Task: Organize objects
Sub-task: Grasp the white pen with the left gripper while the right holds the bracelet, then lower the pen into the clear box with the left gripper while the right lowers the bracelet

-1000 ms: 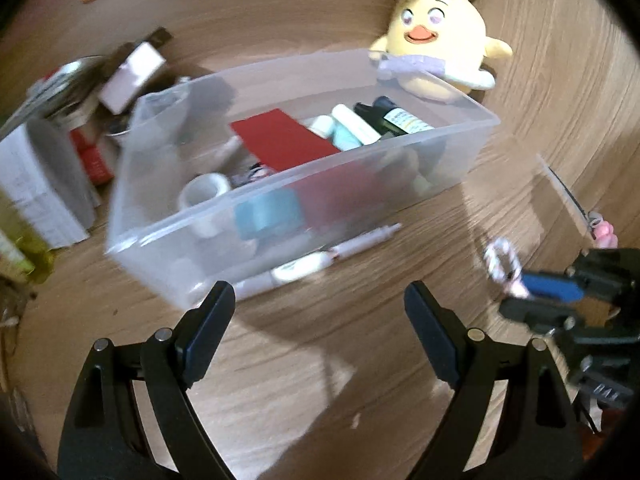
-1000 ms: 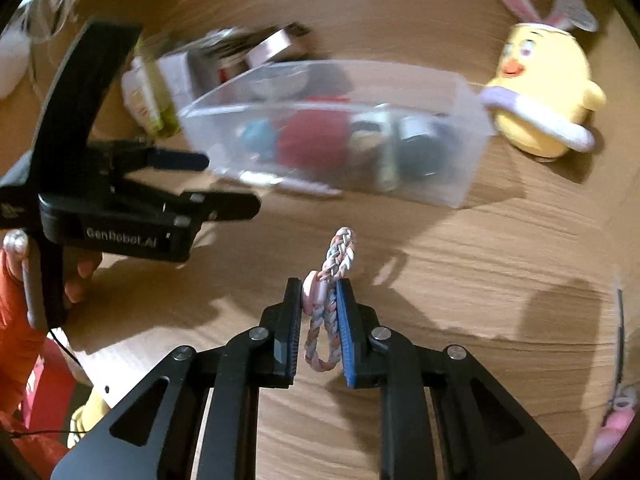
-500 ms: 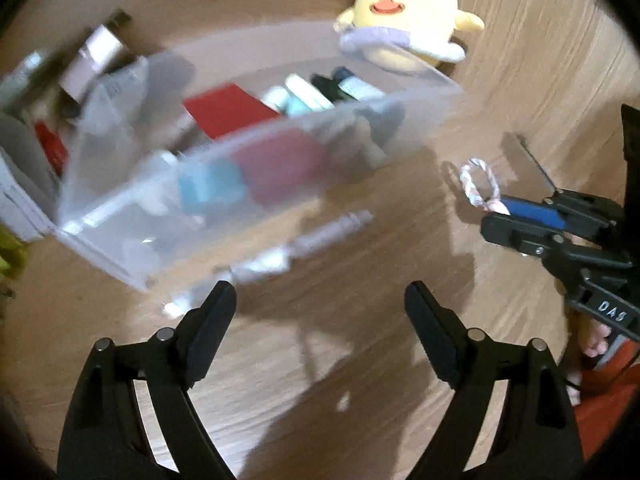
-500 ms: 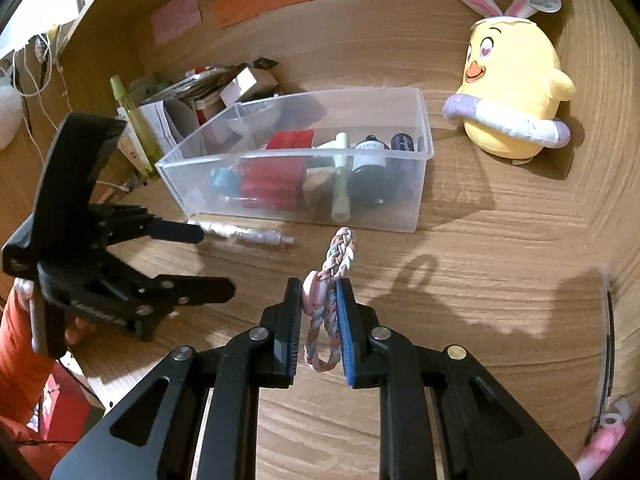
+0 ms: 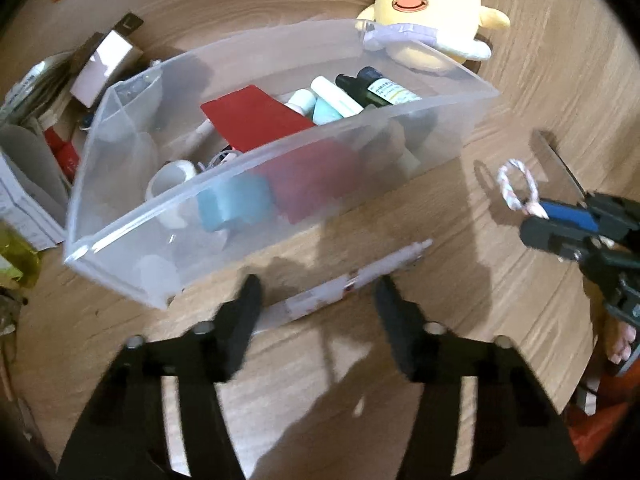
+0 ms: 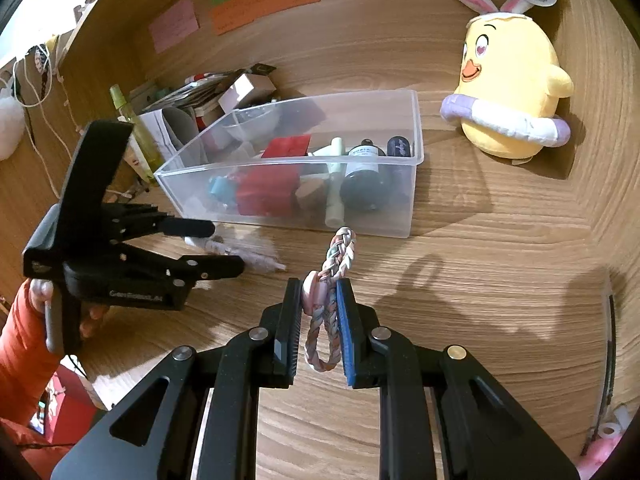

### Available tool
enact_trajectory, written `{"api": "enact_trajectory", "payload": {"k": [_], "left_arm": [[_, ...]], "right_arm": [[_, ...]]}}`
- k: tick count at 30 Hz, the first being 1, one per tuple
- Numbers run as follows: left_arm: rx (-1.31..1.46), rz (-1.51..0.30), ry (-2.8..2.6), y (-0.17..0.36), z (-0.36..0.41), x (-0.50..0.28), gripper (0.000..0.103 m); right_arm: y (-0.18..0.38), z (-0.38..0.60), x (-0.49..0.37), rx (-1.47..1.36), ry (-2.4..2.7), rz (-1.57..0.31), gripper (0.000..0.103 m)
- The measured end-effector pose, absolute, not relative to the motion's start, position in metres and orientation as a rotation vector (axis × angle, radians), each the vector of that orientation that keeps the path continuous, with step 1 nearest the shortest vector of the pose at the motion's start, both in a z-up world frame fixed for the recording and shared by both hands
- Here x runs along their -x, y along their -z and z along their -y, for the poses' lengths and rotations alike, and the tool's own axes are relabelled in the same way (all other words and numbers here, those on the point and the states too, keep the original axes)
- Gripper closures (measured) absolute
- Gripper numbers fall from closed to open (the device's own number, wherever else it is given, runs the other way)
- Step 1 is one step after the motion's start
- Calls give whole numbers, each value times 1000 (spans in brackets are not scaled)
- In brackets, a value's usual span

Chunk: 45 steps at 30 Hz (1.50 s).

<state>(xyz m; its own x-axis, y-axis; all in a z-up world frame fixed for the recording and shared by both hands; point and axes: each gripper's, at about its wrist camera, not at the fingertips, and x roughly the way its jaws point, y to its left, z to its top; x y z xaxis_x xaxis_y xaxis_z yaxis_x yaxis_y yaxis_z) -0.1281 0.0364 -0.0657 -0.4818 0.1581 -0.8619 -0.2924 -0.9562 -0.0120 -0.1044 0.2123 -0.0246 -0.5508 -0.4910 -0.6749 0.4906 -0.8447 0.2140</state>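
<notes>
A clear plastic bin (image 5: 280,152) (image 6: 416,128) holds a red card, bottles, tubes and other small items. A white pen (image 5: 352,280) (image 6: 236,252) lies on the wooden desk in front of it. My left gripper (image 5: 316,292) (image 6: 222,246) is open and straddles the pen, one finger on each side. My right gripper (image 6: 320,292) (image 5: 536,216) is shut on a braided pastel bracelet (image 6: 332,280) (image 5: 516,188), held above the desk right of the bin.
A yellow chick plush (image 6: 508,92) (image 5: 428,4) stands behind the bin at the right. Boxes, papers and a yellow-green bottle (image 6: 136,128) clutter the left. Sticky notes (image 6: 264,0) hang on the back wall. A thin dark rod (image 6: 608,352) lies far right.
My left gripper has moved forward and down onto the pen, and its fingers have narrowed around it. The right gripper keeps its hold on the bracelet, nearly still.
</notes>
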Motion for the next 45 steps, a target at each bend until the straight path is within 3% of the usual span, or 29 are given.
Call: {"api": "enact_trajectory", "payload": {"k": [1, 3, 6, 8, 10, 11, 14, 17, 20, 25, 45], "left_arm": [[1437, -197, -2479, 64, -37, 125, 66], [1461, -189, -2442, 62, -39, 116, 72], [1434, -230, -2432, 54, -47, 103, 72], [1369, -290, -2442, 46, -54, 96, 70], [1339, -329, -2431, 45, -63, 98, 58], [1330, -352, -2429, 48, -69, 101, 56], [1378, -418, -2434, 60, -78, 116, 56], [1404, -334, -2399, 69, -76, 123, 56], [1412, -270, -2389, 72, -69, 121, 66], [1412, -280, -2431, 71, -65, 95, 92], [1189, -28, -2678, 22, -15, 49, 93]], "right_arm": [[25, -212, 105, -1028, 2361, 2, 88], [24, -209, 105, -1027, 2353, 3, 88], [24, -204, 104, -1019, 2345, -6, 88], [23, -203, 104, -1017, 2340, -4, 88], [23, -201, 104, -1017, 2336, 0, 88], [23, -201, 103, -1018, 2335, -1, 88], [22, -201, 99, -1018, 2341, -8, 88], [20, -202, 97, -1015, 2353, -12, 88], [18, -204, 96, -1017, 2366, -14, 88], [15, -200, 97, -1011, 2364, -22, 87], [-3, -164, 96, -929, 2327, -92, 88]]}}
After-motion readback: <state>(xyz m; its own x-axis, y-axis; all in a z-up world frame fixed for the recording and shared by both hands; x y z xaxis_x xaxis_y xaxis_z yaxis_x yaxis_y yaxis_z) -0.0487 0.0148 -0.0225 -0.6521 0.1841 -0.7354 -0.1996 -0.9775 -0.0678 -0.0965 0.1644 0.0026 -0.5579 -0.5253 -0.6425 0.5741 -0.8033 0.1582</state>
